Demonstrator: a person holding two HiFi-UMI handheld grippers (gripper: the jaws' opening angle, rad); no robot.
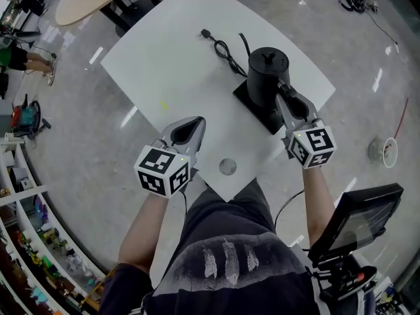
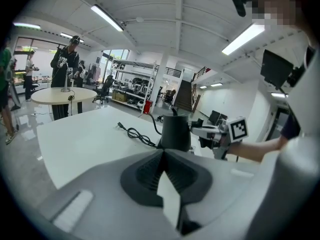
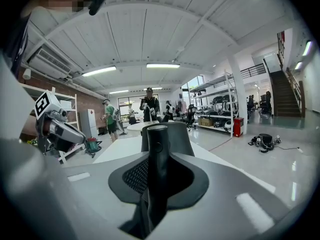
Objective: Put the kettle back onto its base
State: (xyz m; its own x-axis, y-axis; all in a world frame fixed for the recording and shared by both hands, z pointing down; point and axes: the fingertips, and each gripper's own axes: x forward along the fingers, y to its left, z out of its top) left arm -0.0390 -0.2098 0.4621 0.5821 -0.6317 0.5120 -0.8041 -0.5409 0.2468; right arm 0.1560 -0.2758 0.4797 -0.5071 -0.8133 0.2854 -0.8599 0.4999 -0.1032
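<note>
A black kettle [image 1: 268, 71] stands upright over its black square base [image 1: 257, 105] on the right part of the white table [image 1: 164, 58]. Whether it rests on the base I cannot tell. My right gripper [image 1: 287, 98] reaches in from the near right and is shut on the kettle's handle [image 3: 157, 154], which stands upright between its jaws. My left gripper [image 1: 191, 125] hovers by the table's near edge, left of the kettle, shut with nothing in it. In the left gripper view the kettle [image 2: 175, 133] shows ahead, with the right gripper [image 2: 202, 132] at its handle.
A black power cord [image 1: 223, 48] with its plug lies on the table behind the base. A small round disc [image 1: 227, 167] sits near the front edge. A screen on a stand [image 1: 359, 218] is at my right. Several people stand by a round table [image 2: 64, 95] further off.
</note>
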